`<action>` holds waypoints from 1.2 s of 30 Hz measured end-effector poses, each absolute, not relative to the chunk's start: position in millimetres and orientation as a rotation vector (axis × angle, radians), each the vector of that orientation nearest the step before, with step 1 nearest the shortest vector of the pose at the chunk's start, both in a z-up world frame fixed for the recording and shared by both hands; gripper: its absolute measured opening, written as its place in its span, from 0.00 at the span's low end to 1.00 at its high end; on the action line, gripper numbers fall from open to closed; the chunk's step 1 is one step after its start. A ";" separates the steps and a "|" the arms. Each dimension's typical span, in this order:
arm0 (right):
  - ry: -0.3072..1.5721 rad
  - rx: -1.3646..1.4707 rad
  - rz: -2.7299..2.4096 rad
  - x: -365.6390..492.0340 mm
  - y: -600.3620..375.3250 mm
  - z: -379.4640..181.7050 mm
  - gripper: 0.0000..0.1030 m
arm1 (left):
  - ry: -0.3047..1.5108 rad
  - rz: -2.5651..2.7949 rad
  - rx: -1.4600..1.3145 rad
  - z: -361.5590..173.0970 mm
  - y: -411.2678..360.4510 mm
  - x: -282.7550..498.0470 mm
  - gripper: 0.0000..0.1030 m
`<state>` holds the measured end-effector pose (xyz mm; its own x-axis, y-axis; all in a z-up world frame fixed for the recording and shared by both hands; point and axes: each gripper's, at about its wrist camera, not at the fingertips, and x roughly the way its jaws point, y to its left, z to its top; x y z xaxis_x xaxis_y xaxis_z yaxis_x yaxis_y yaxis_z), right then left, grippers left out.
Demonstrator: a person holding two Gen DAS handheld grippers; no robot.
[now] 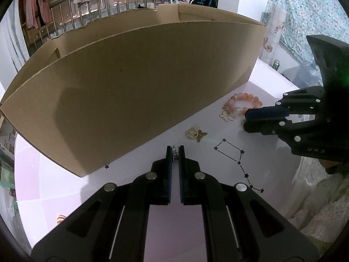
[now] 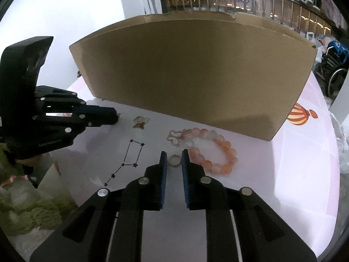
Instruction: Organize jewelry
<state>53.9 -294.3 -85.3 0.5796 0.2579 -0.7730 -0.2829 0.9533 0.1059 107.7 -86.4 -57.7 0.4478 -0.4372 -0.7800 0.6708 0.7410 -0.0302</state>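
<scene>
My left gripper [image 1: 175,150] is shut on a small silver chain piece [image 1: 175,155], held just in front of the cardboard box [image 1: 130,91]. It also shows at the left of the right wrist view [image 2: 114,115]. My right gripper [image 2: 174,154] has its jaws narrowly apart around a small gold ring [image 2: 174,161] that lies on the table; I cannot tell if they touch it. A pink and orange bead bracelet [image 2: 218,150] with a gold butterfly charm [image 2: 174,136] lies just right of it. A gold brooch with a butterfly [image 1: 195,133] lies between the grippers.
The open cardboard box [image 2: 196,76] stands across the back of the white table [image 2: 283,185], which bears a printed constellation [image 2: 130,155] and a striped balloon picture [image 2: 301,114]. A fluffy rug [image 2: 26,207] lies beyond the table's left edge.
</scene>
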 end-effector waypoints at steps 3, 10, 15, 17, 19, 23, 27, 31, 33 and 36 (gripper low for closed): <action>0.891 -0.041 0.301 54.0 -289.9 -86.7 0.14 | 0.867 -0.696 0.301 -58.6 -86.8 107.8 0.04; 0.878 -0.074 0.287 54.7 -279.6 -89.2 0.11 | 0.875 -0.695 0.297 -59.6 -87.0 107.0 0.04; 0.884 -0.053 0.295 56.8 -282.1 -88.4 0.10 | 0.874 -0.692 0.296 -59.5 -86.7 108.1 0.04; 0.887 -0.041 0.297 57.4 -283.2 -88.5 0.10 | 0.874 -0.691 0.295 -59.8 -86.7 107.6 0.04; 0.888 -0.036 0.296 57.8 -284.5 -88.9 0.10 | 0.873 -0.691 0.295 -59.9 -86.5 107.7 0.04; 0.887 -0.020 0.296 58.3 -286.6 -88.7 0.06 | 0.873 -0.690 0.294 -59.6 -86.3 107.2 0.04; 0.895 -0.013 0.288 59.3 -289.3 -90.0 0.04 | 0.868 -0.688 0.292 -57.7 -85.8 105.7 0.04; 0.892 -0.005 0.293 57.5 -289.8 -87.6 0.04 | 0.865 -0.684 0.292 -57.1 -85.2 103.9 0.04; 0.889 -0.005 0.287 56.3 -290.2 -85.7 0.04 | 0.864 -0.681 0.292 -56.8 -84.6 103.5 0.04; 0.893 -0.002 0.277 52.2 -295.3 -83.5 0.04 | 0.864 -0.681 0.291 -57.0 -84.4 102.7 0.04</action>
